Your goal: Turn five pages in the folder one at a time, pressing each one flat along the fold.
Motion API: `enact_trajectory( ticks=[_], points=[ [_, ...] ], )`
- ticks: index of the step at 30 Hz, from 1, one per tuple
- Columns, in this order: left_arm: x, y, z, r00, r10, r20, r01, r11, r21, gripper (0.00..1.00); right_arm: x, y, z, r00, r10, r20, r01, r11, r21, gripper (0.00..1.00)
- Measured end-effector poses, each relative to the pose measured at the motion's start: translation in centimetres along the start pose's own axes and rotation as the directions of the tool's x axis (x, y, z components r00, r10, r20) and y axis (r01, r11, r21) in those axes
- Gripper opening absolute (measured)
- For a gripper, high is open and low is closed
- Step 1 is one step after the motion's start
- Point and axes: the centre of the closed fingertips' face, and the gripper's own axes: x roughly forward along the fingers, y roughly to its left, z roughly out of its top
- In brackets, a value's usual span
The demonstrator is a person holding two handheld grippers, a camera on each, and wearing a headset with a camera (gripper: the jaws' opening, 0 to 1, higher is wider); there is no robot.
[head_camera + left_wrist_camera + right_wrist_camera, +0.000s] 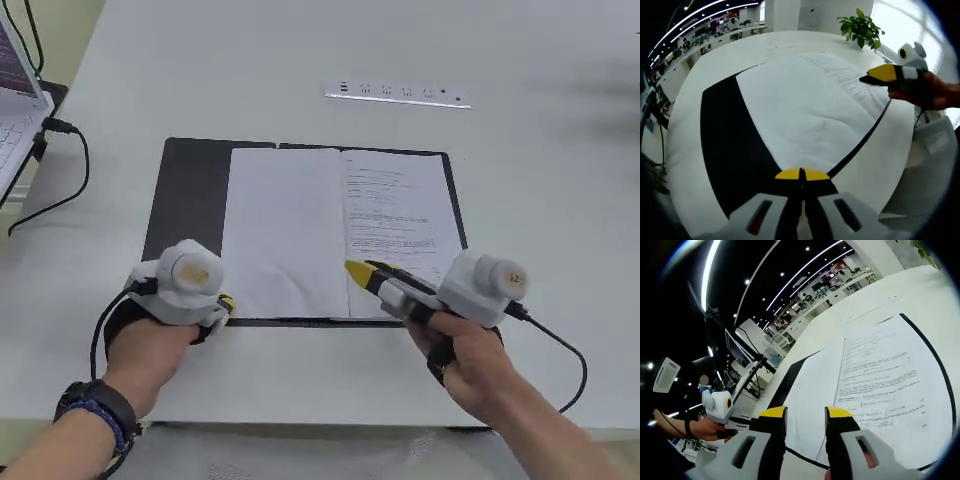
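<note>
- Holding one claw in each hand, you have two in play, both low in the head view at the near edge of the table [300, 385].
- Your left gripper [226, 303] sits at lower left of that view. Its own view shows the yellow tips pressed together with nothing between them, at the folder's near black edge just beside the blank page's corner.
- Your right gripper [356, 270] sits at lower right, its jaws a narrow gap apart and empty. The tips are over the bottom of the printed page, close to the fold. You cannot tell from these views whether they touch the paper.
- In the left gripper view, the right gripper crosses in from the upper right, over the printed sheet.
- One black folder [188, 200] lies open and flat in the centre of the head view, just beyond both claws. Nothing lies on the pages.
- Two pages face you: one blank page [285, 230] left of the fold and one printed page [395, 205] right of it. A strip of bare black cover shows left of the blank one.
- One dark cable [72, 165] curls on the table at the left edge, well apart from the folder.
- One laptop [15, 95] shows in the upper left corner.
- One white power strip [398, 95] lies beyond the folder, toward the top centre.
- One potted plant [862, 27] stands past the table's far edge, at the top of the left gripper view.
</note>
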Motion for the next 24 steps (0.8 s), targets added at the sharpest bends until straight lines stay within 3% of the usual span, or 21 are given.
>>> enact_trajectory(
  ticks=[2, 9, 24],
  points=[
    [0.1, 0.2, -0.1, 1.0000, -0.002, 0.003, 0.002, 0.999, -0.035, 0.00, 0.9, -0.1, 0.4, 0.9999, 0.008, 0.010, -0.008, 1.000, -0.001, 0.29],
    [0.2, 0.4, -0.2, 1.0000, -0.003, 0.006, 0.003, 0.999, -0.036, 0.00, 3.3, 0.0, 1.2, 0.9997, 0.025, -0.004, -0.025, 0.999, -0.022, 0.26],
    [0.4, 0.6, -0.4, 1.0000, -0.009, 0.003, 0.009, 1.000, -0.009, 0.00, 4.5, -2.6, 1.6, 0.9996, -0.021, 0.020, 0.021, 1.000, 0.015, 0.14]
  ],
)
